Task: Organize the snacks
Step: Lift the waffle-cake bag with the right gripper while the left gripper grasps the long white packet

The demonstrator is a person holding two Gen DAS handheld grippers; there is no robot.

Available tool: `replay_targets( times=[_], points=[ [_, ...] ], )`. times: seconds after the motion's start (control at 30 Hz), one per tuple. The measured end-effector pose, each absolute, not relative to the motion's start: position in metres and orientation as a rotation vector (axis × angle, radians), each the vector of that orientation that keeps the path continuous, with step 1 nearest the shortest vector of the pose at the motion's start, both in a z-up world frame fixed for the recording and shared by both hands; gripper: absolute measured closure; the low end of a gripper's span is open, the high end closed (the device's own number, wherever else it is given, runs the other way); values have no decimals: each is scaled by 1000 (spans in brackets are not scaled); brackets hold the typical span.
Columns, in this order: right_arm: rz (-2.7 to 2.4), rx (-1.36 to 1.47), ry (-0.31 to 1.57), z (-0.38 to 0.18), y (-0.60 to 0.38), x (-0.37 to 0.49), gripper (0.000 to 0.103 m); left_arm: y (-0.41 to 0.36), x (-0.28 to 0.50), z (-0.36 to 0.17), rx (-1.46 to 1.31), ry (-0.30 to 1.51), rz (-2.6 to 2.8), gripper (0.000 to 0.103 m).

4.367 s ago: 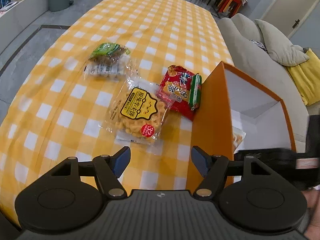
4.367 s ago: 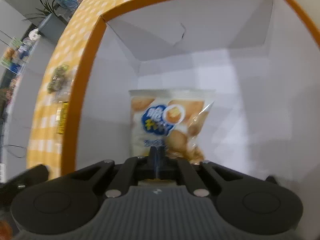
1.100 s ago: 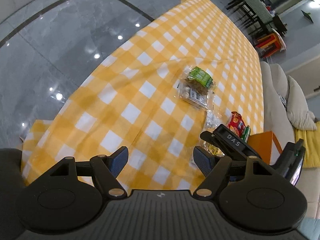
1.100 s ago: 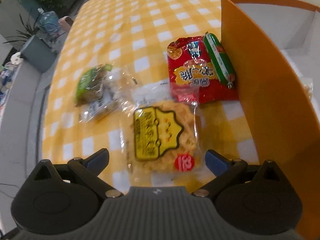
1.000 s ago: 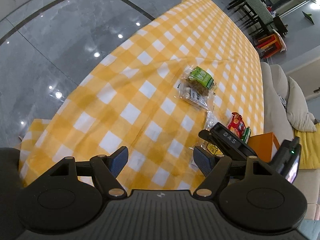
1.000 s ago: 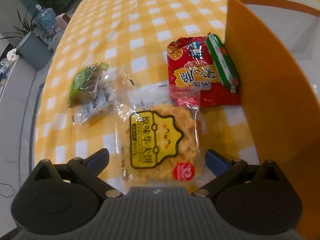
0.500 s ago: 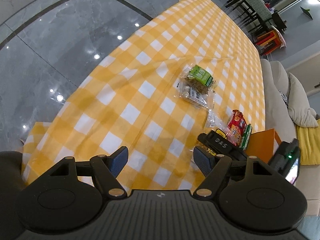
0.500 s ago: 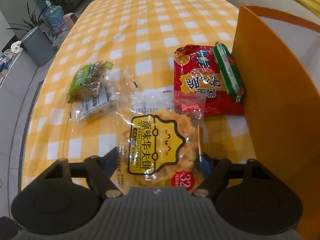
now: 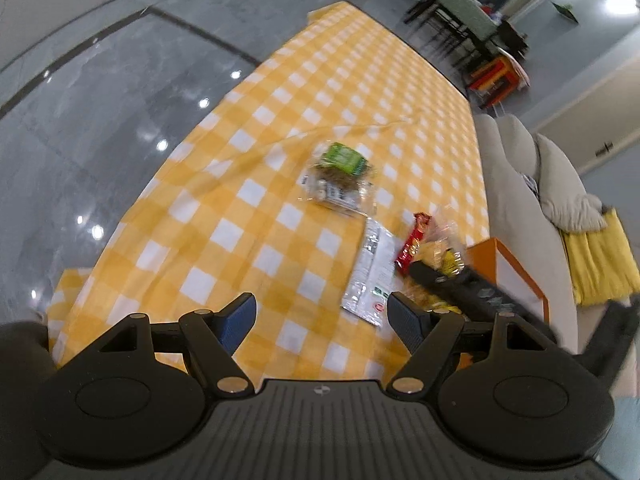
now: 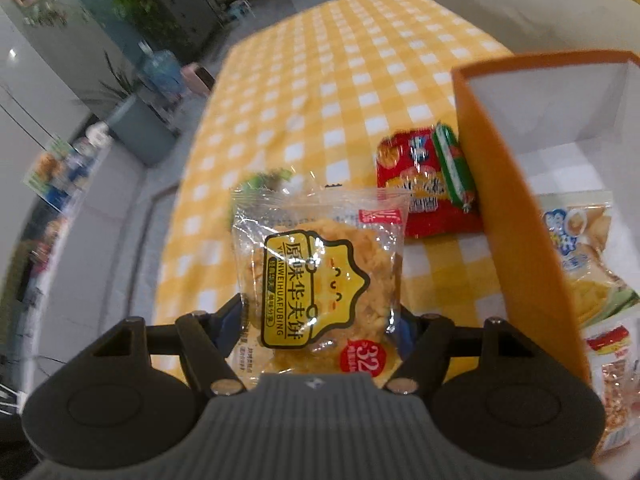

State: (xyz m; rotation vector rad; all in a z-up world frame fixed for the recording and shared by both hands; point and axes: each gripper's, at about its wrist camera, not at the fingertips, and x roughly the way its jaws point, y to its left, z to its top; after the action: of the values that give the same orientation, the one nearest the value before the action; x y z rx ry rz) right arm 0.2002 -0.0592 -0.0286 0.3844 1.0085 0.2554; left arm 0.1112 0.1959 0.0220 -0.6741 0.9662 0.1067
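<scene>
My right gripper (image 10: 320,320) is shut on a clear waffle-cake packet with a yellow label (image 10: 316,280) and holds it lifted above the yellow checked tablecloth (image 10: 320,92). To its right stands the orange box (image 10: 516,216) with snack bags (image 10: 580,248) inside. A red snack packet (image 10: 420,176) with a green sausage (image 10: 452,168) lies against the box. My left gripper (image 9: 322,316) is open and empty above the table. In its view a green-topped packet (image 9: 340,176) lies ahead, and the right gripper (image 9: 472,292) with its packet (image 9: 436,258) is at the right.
A flat white printed wrapper (image 9: 370,272) lies on the cloth just ahead of my left gripper. A grey sofa (image 9: 520,184) with cushions runs along the table's right side. The table's left edge (image 9: 160,168) drops to a glossy grey floor.
My right gripper has closed on the waffle-cake packet and lifted it off the table. The white wrapper beneath it now shows. My left gripper stays open, its view tilted slightly.
</scene>
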Motion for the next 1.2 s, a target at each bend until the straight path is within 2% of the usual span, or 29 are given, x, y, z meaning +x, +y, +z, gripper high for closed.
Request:
replay_targets(
  times=[0.23, 0.67, 0.9, 1.13, 1.2],
  points=[
    [357, 500, 931, 6, -108, 189, 34, 144, 120, 38, -391, 836, 89, 14],
    [360, 514, 795, 37, -190, 185, 33, 50, 186, -18, -110, 914, -108, 14],
    [258, 430, 826, 25, -214, 197, 33, 46, 228, -65, -129, 1016, -91, 14],
    [272, 486, 904, 4, -213, 211, 33, 43, 253, -97, -38, 1081, 1, 14],
    [267, 474, 906, 3, -209, 213, 33, 44, 254, -101, -50, 1069, 22, 8]
  ],
)
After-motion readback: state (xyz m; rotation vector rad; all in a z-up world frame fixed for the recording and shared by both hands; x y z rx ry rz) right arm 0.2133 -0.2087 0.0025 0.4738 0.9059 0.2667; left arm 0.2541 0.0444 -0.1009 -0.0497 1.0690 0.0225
